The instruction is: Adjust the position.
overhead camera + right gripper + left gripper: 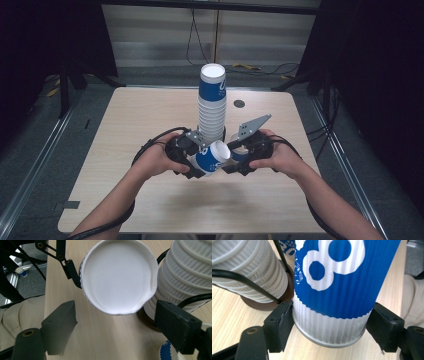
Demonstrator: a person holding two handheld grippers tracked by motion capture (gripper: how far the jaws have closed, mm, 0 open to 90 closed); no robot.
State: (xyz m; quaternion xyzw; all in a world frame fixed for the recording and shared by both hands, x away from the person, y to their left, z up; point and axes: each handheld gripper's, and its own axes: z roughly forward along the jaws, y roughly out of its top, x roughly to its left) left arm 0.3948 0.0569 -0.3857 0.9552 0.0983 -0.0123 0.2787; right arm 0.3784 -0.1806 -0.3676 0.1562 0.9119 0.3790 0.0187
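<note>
Left gripper (329, 335) clamps the blue cup (337, 290) base, tilted, near the cup stack (212, 107). Right gripper (115, 332) released, jaws wide, nothing between. Step: handover done. Next, probably: seat cup on stack.

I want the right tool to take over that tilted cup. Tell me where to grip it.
Grip the blue cup across its ribbed wall just behind the open rim, coming from the mouth side. The left tool already clamps the base end, and the mouth faces the open right tool.
</note>
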